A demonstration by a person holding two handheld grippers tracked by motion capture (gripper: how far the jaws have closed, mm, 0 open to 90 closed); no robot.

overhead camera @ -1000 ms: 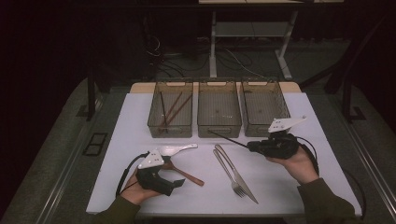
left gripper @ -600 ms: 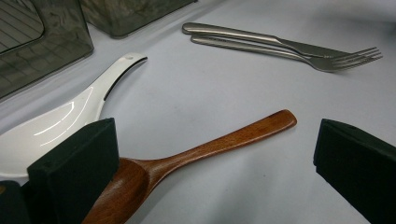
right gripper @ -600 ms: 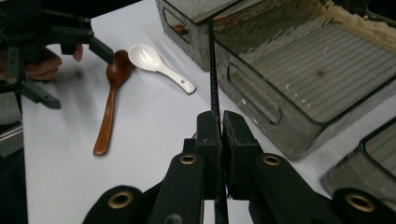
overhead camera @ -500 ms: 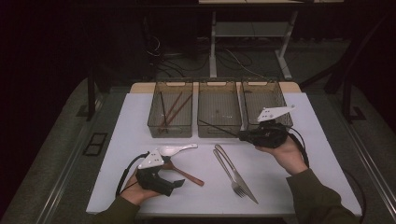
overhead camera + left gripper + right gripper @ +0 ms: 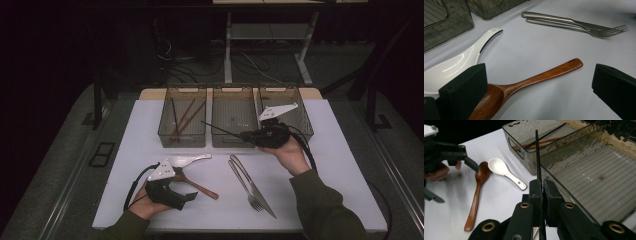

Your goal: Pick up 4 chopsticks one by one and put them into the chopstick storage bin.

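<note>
The right hand-held gripper point(image 5: 541, 195) is clamped shut on a thin black chopstick point(image 5: 537, 157), which juts forward from its jaws over the near rim of the middle smoky ribbed plastic bin point(image 5: 234, 137). The hand beneath it is palm-up, just before that bin. The left hand-held gripper point(image 5: 539, 85) rests with jaws wide apart, empty, over a glossy brown wooden spoon point(image 5: 534, 78) beside a white ceramic spoon point(image 5: 461, 62).

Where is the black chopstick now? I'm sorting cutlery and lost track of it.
In the high view the black chopstick is clamped in the right gripper, slanting over the middle bin toward the left bin.
</note>
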